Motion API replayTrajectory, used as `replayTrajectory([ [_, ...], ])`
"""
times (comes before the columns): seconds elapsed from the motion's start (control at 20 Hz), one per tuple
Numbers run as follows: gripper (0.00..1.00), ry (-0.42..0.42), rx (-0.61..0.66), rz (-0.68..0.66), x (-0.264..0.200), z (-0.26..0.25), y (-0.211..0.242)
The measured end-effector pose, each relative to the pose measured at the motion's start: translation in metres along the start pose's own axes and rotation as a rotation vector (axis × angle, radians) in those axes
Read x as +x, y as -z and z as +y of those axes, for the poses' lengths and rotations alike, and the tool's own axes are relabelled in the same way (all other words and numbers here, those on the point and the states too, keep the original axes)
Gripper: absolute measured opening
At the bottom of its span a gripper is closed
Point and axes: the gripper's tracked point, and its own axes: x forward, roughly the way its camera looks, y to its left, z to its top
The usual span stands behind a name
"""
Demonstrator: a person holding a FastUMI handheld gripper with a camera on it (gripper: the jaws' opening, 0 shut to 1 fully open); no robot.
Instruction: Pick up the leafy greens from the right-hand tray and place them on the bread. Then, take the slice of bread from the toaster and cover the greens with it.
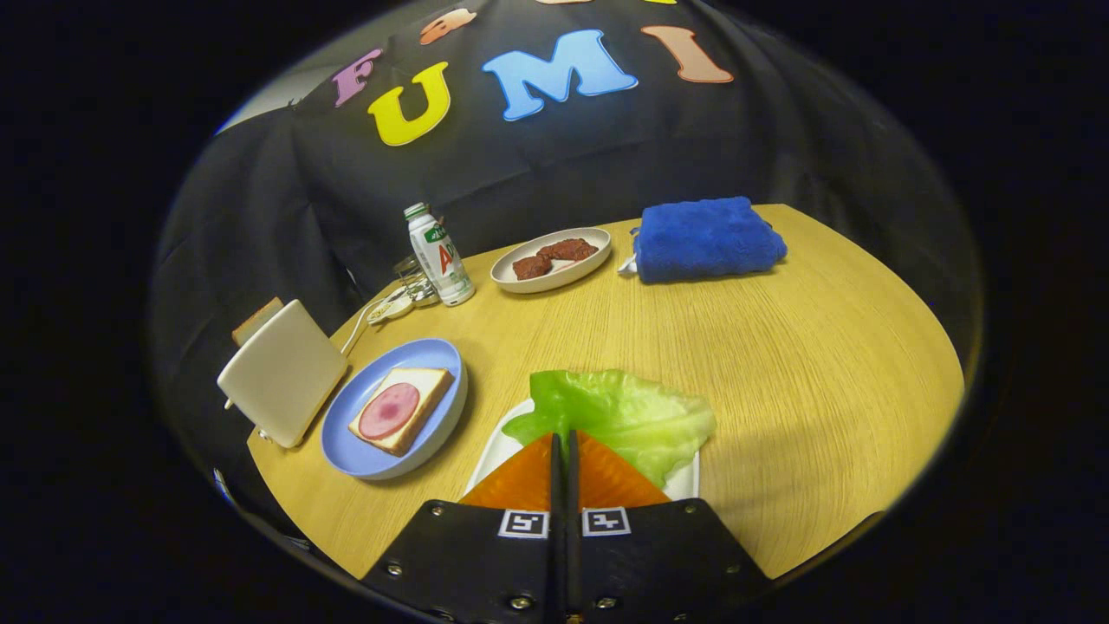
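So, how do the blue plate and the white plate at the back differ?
The blue plate holds bread with a pink round slice; the white plate holds dark reddish-brown pieces. The blue plate sits beside the toaster, the white plate beside the blue towel. Both rest on the table.

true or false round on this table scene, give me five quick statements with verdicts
1. The gripper has its fingers closed together at the near edge of the lettuce leaf. True.
2. The bread on the blue plate is bare. False: a round slice of ham lies on it.
3. The blue towel is folded beyond the lettuce. True.
4. The bottle lies on its side. False: it stands upright.
5. The toaster is beside the blue plate. True.
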Motion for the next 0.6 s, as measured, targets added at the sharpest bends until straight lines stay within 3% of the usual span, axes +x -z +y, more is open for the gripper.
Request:
replayTrajectory([
  [0.6, 0.0, -0.113, -0.086, -0.058, 0.016, 0.093, -0.039],
])
